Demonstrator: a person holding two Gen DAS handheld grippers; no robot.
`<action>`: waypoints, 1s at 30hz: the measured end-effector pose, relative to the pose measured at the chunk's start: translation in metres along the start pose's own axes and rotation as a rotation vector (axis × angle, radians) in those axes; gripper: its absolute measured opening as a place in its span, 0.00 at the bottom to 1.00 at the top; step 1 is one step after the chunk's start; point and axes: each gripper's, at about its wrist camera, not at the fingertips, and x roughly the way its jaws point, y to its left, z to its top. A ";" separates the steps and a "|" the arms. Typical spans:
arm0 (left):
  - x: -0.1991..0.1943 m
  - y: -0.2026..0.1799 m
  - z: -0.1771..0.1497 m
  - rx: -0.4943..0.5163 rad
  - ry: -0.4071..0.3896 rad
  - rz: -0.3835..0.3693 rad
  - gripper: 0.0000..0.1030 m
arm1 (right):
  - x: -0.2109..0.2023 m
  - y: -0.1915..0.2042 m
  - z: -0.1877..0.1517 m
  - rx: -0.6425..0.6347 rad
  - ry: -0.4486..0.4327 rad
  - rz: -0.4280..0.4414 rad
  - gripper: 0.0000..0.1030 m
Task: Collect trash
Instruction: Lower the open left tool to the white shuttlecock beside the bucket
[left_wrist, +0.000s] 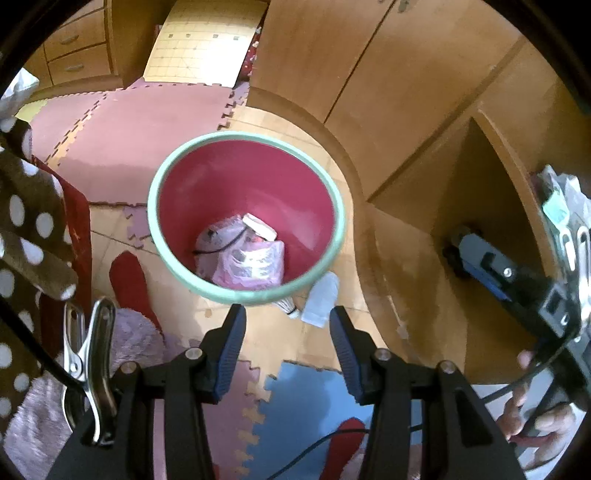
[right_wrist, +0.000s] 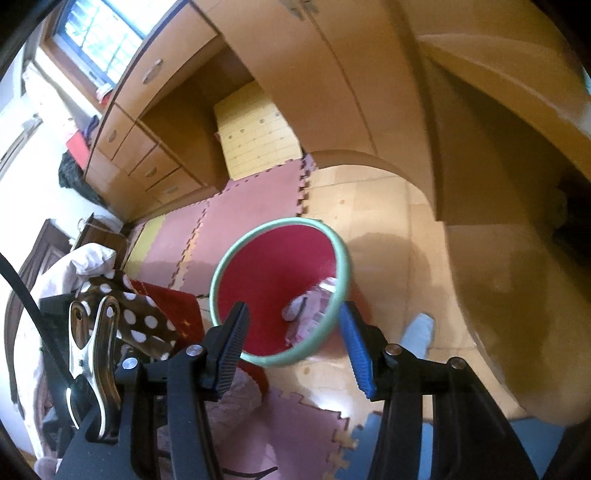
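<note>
fingers (left_wrist: 241, 325) apart, empty, over bin (left_wrist: 184, 177)

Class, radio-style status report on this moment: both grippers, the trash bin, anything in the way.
Left gripper open, empty. Right gripper open, empty. Bin upright, pink bag inside. Shuttlecock and white scrap on floor beside bin.

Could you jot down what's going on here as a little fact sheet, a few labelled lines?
Place: room with wooden cabinets and foam floor mats
Bin: red trash bin with green rim, standing on the floor
In the bin: pink plastic bag, white lid, dark cord
Beside the bin: shuttlecock, white crumpled piece, both on the floor
Left gripper: open, empty
Right gripper: open, empty
</note>
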 end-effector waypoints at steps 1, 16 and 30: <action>-0.002 -0.005 -0.002 0.002 0.000 -0.002 0.48 | -0.003 -0.004 -0.001 0.003 -0.002 -0.007 0.50; 0.054 -0.047 -0.045 -0.018 0.092 -0.018 0.48 | -0.026 -0.053 -0.034 0.037 0.051 -0.117 0.50; 0.146 -0.037 -0.073 -0.225 0.114 -0.003 0.48 | 0.022 -0.092 -0.062 0.044 0.180 -0.215 0.50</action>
